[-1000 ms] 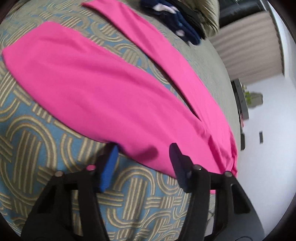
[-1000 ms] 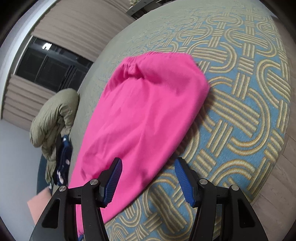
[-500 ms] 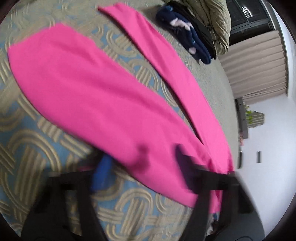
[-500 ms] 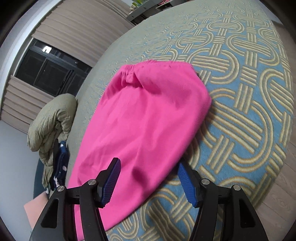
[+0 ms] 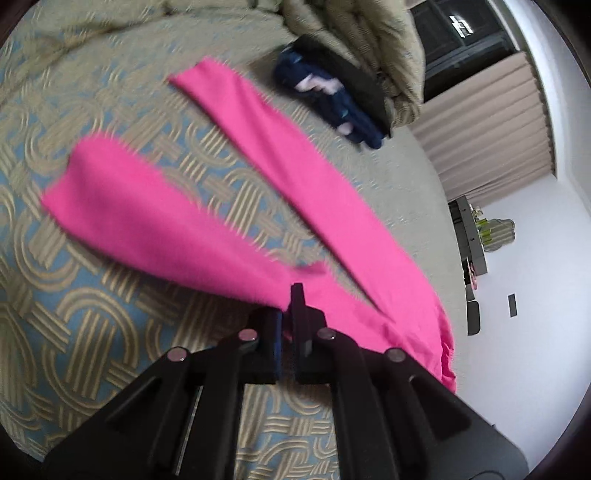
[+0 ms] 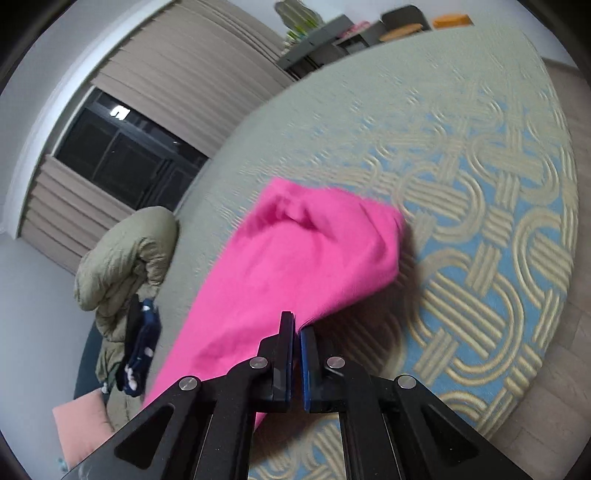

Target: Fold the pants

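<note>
Bright pink pants (image 5: 229,221) lie on a bed with a blue and gold patterned cover (image 5: 92,314), their two legs spread apart toward the far left. My left gripper (image 5: 286,314) is shut on the near edge of the closer leg, and the cloth rises to the pads. In the right wrist view the waist end of the pants (image 6: 295,266) is bunched and lifted off the cover. My right gripper (image 6: 297,332) is shut on the near edge of that waist end.
A rolled olive duvet (image 6: 122,258) and a dark blue spotted garment (image 5: 332,99) lie at the head of the bed. Beige curtains (image 5: 487,133), a dark window (image 6: 122,155) and a low shelf (image 6: 325,33) stand beyond. Wood floor (image 6: 554,387) borders the bed's right edge.
Both grippers went from open around the pants' near edge to shut on it. Both have risen, lifting the cloth off the cover, and the views tilted up toward the room.
</note>
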The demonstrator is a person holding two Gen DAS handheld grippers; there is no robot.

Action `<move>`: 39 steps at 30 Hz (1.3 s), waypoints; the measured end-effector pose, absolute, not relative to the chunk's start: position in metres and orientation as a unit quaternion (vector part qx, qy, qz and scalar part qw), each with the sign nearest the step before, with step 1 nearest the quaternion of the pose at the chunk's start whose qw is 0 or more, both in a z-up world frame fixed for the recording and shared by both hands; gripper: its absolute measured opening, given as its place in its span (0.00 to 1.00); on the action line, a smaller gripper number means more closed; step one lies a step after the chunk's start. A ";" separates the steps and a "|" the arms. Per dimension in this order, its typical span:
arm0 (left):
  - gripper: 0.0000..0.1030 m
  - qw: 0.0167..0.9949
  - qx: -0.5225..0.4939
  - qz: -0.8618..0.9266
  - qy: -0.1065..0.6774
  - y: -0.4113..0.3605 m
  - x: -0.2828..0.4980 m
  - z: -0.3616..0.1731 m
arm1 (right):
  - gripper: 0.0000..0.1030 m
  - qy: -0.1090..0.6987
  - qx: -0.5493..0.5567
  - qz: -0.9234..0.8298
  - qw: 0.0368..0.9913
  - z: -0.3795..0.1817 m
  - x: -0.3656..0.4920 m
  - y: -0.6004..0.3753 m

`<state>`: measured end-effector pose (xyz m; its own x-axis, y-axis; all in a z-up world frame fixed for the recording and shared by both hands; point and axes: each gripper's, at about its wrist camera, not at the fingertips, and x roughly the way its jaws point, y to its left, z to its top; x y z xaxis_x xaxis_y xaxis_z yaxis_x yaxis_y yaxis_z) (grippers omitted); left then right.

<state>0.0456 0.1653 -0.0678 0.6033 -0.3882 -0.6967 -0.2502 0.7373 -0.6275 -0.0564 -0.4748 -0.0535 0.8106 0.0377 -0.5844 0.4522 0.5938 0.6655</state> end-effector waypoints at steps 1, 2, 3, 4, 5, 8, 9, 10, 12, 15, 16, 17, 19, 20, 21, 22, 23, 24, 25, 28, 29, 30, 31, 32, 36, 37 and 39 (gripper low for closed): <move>0.05 0.825 -0.354 -0.042 0.438 0.165 0.047 -0.062 | 0.02 0.281 0.426 -0.121 0.851 -0.047 -0.053 -0.474; 0.05 0.830 -0.349 -0.044 0.432 0.165 0.049 -0.054 | 0.02 0.279 0.419 -0.119 0.856 -0.041 -0.049 -0.473; 0.05 0.833 -0.347 -0.046 0.430 0.166 0.050 -0.048 | 0.02 0.279 0.414 -0.118 0.858 -0.037 -0.046 -0.472; 0.05 0.834 -0.347 -0.045 0.428 0.167 0.051 -0.045 | 0.04 0.281 0.412 -0.117 0.859 -0.035 -0.042 -0.471; 0.05 0.834 -0.347 -0.045 0.426 0.166 0.055 -0.043 | 0.05 0.290 0.411 -0.117 0.856 -0.035 -0.037 -0.470; 0.05 0.835 -0.346 -0.043 0.425 0.170 0.054 -0.038 | 0.23 0.331 0.432 -0.129 0.829 -0.052 -0.030 -0.474; 0.05 0.834 -0.348 -0.043 0.427 0.172 0.055 -0.038 | 0.29 0.341 0.443 -0.140 0.817 -0.060 -0.031 -0.477; 0.05 0.832 -0.349 -0.043 0.428 0.173 0.055 -0.038 | 0.41 0.347 0.452 -0.147 0.808 -0.068 -0.032 -0.479; 0.05 0.831 -0.349 -0.042 0.432 0.175 0.052 -0.038 | 0.50 0.353 0.484 -0.161 0.784 -0.087 -0.042 -0.488; 0.05 0.833 -0.338 -0.042 0.436 0.174 0.051 -0.037 | 0.50 0.333 0.529 -0.155 0.765 -0.104 -0.045 -0.500; 0.05 0.833 -0.336 -0.042 0.438 0.174 0.052 -0.037 | 0.50 0.321 0.536 -0.150 0.767 -0.107 -0.044 -0.504; 0.05 0.833 -0.335 -0.041 0.439 0.173 0.052 -0.037 | 0.50 0.308 0.541 -0.149 0.768 -0.108 -0.041 -0.509; 0.05 0.832 -0.337 -0.040 0.440 0.172 0.055 -0.037 | 0.19 0.289 0.543 -0.148 0.775 -0.105 -0.036 -0.516; 0.05 0.831 -0.337 -0.039 0.440 0.172 0.055 -0.037 | 0.04 0.282 0.534 -0.153 0.782 -0.100 -0.034 -0.519; 0.05 0.831 -0.337 -0.038 0.440 0.171 0.055 -0.037 | 0.04 0.282 0.524 -0.166 0.786 -0.095 -0.032 -0.520; 0.05 0.832 -0.336 -0.038 0.439 0.171 0.055 -0.035 | 0.04 0.274 0.512 -0.183 0.794 -0.087 -0.033 -0.520; 0.05 0.834 -0.335 -0.038 0.438 0.171 0.055 -0.033 | 0.04 0.265 0.491 -0.195 0.807 -0.075 -0.034 -0.517; 0.05 0.837 -0.331 -0.035 0.434 0.170 0.055 -0.029 | 0.04 0.263 0.473 -0.200 0.817 -0.066 -0.033 -0.514; 0.05 0.840 -0.328 -0.034 0.431 0.170 0.056 -0.026 | 0.04 0.262 0.455 -0.204 0.826 -0.058 -0.031 -0.511; 0.05 0.845 -0.323 -0.032 0.425 0.171 0.061 -0.016 | 0.04 0.276 0.409 -0.210 0.844 -0.036 -0.017 -0.496; 0.05 0.846 -0.323 -0.032 0.423 0.171 0.063 -0.014 | 0.04 0.279 0.402 -0.210 0.846 -0.031 -0.010 -0.492; 0.05 0.847 -0.321 -0.033 0.422 0.171 0.066 -0.011 | 0.04 0.281 0.399 -0.210 0.847 -0.027 -0.006 -0.492; 0.05 0.849 -0.318 -0.033 0.420 0.170 0.069 -0.007 | 0.04 0.282 0.396 -0.209 0.849 -0.023 0.001 -0.489; 0.05 0.850 -0.316 -0.034 0.419 0.170 0.072 -0.005 | 0.04 0.282 0.391 -0.210 0.851 -0.018 0.009 -0.487; 0.05 0.852 -0.305 -0.028 0.425 0.166 0.090 0.006 | 0.04 0.284 0.369 -0.227 0.855 0.002 0.041 -0.480; 0.05 0.850 -0.299 -0.024 0.433 0.165 0.098 0.008 | 0.04 0.283 0.364 -0.230 0.857 0.008 0.045 -0.480; 0.05 0.843 -0.290 -0.014 0.452 0.164 0.117 0.009 | 0.04 0.283 0.355 -0.232 0.860 0.019 0.066 -0.479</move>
